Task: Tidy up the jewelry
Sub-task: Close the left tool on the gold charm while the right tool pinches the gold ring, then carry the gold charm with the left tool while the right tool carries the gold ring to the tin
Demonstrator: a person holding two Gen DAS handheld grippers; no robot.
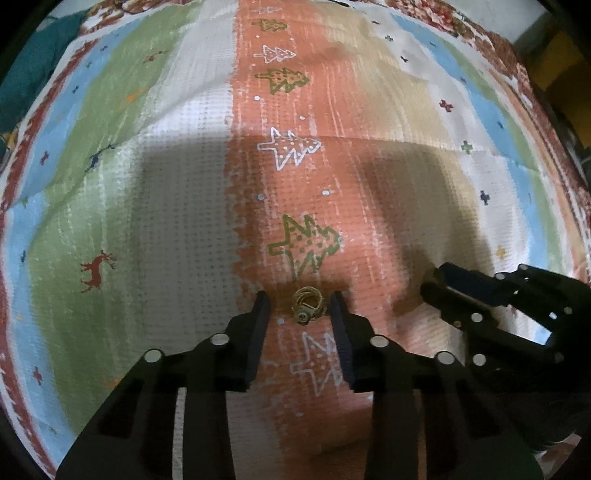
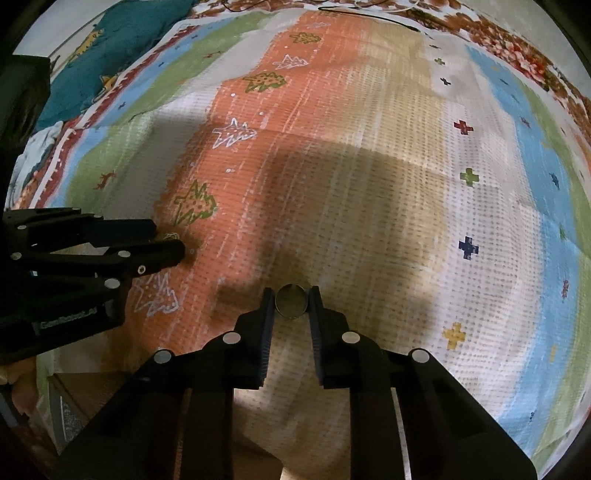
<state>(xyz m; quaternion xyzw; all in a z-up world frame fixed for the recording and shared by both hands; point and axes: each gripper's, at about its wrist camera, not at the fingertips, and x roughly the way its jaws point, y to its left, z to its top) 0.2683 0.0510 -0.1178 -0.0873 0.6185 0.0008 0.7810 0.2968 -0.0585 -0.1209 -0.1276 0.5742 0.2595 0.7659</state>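
A small gold chain bundle (image 1: 307, 305) lies on the orange stripe of the patterned cloth (image 1: 184, 221), between the tips of my left gripper (image 1: 301, 303). The jaws stand apart on either side of it without touching. My right gripper (image 2: 291, 300) is closed on a plain metal ring (image 2: 291, 301), held upright between its fingertips just above the cloth (image 2: 369, 221). The right gripper also shows in the left wrist view (image 1: 436, 284), off to the right. The left gripper (image 2: 166, 240) shows in the right wrist view at the left, with a bit of the chain (image 2: 170, 235) between its fingers.
The striped cloth with tree, deer and cross motifs covers the whole surface. A teal fabric (image 2: 122, 48) lies at the far left corner. A dark cable (image 2: 369, 14) runs along the far edge. A brown edge (image 2: 85, 398) shows near the bottom left.
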